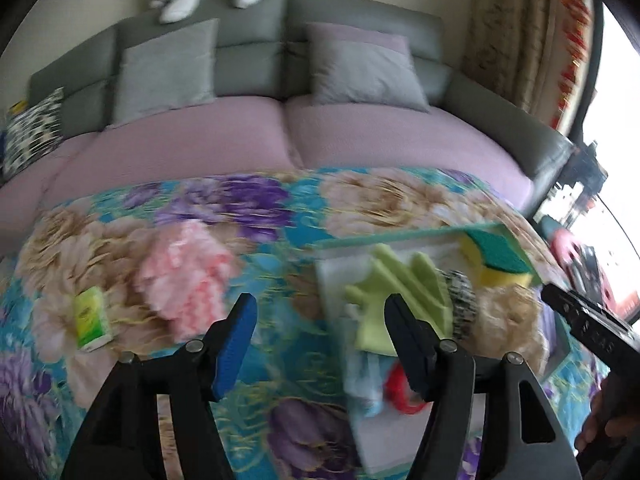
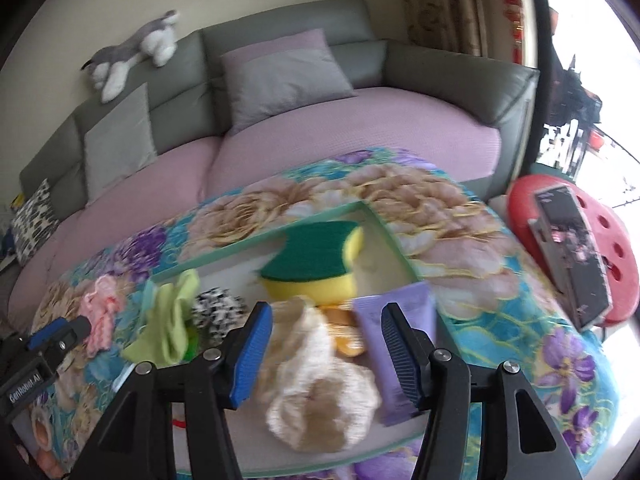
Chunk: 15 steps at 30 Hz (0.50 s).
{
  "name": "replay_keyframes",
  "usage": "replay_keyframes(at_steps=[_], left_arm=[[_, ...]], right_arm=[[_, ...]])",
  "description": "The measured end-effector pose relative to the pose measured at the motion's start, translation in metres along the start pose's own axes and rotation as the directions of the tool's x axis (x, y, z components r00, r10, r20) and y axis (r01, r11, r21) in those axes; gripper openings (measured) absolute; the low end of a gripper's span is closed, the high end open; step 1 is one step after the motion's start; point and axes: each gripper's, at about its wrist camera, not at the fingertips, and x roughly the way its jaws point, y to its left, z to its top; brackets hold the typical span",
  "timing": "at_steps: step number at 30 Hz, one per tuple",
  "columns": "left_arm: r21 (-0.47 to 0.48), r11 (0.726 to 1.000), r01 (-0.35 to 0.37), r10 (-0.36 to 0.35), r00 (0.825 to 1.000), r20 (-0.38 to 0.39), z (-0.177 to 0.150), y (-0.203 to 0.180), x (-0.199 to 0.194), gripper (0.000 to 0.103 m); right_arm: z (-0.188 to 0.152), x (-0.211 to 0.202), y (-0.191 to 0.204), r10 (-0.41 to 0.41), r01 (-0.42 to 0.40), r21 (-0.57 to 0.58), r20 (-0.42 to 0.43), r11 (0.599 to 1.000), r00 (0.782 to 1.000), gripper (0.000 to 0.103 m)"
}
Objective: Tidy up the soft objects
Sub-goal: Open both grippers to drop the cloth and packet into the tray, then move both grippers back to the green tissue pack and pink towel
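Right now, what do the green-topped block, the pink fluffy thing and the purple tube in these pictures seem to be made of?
Green-topped block: likely foam sponge with a matte, fibrous scouring layer; the yellow body looks porous.
Pink fluffy thing: apparently chenille or microfibre, with loopy tufts; blur hides the detail.
Purple tube: probably soft plastic, smooth with a slight sheen.

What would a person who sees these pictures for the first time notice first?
Probably the bright floral cloth over the table, with the green-rimmed tray on it full of soft things: a yellow-green sponge at the back, a cream fluffy cloth in front. A pink fluffy item lies outside the tray, on its left.
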Motion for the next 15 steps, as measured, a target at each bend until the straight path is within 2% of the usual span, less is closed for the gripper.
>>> replay_keyframes(at_steps=[4, 9, 12, 13, 14, 15], left_arm=[[-0.063, 0.997, -0.047, 0.047, 0.999, -0.002, -0.004, 0.027, 0.004, 0.068], [-0.098, 0.99, -0.099, 0.095, 0.994, -0.049, -0.012, 0.052, 0.015, 0.068], [-0.116, 0.984, -0.136, 0.13, 0.99, -0.057, -0.014, 0.065, 0.018, 0.069], [-0.128, 0.981, -0.145, 0.139, 0.988, -0.06, -0.015, 0.07, 0.018, 0.072], [-0.139, 0.979, -0.151, 0.143, 0.988, -0.065, -0.016, 0.075, 0.019, 0.082], [-0.156, 0.975, -0.158, 0.149, 0.986, -0.07, -0.017, 0.081, 0.019, 0.085]], right_arm=[[-0.003, 0.009, 0.023, 0.035, -0.035, -0.041, -0.02, 0.999, 0.999, 0.061], [-0.008, 0.017, 0.056, 0.085, -0.088, -0.09, -0.038, 0.992, 0.996, 0.061], [-0.012, 0.023, 0.076, 0.086, -0.092, -0.134, -0.05, 0.987, 0.995, 0.07], [-0.013, 0.025, 0.082, 0.088, -0.095, -0.146, -0.054, 0.985, 0.995, 0.071], [-0.014, 0.026, 0.087, 0.092, -0.1, -0.153, -0.058, 0.983, 0.994, 0.072], [-0.016, 0.028, 0.092, 0.097, -0.106, -0.16, -0.063, 0.981, 0.993, 0.073]])
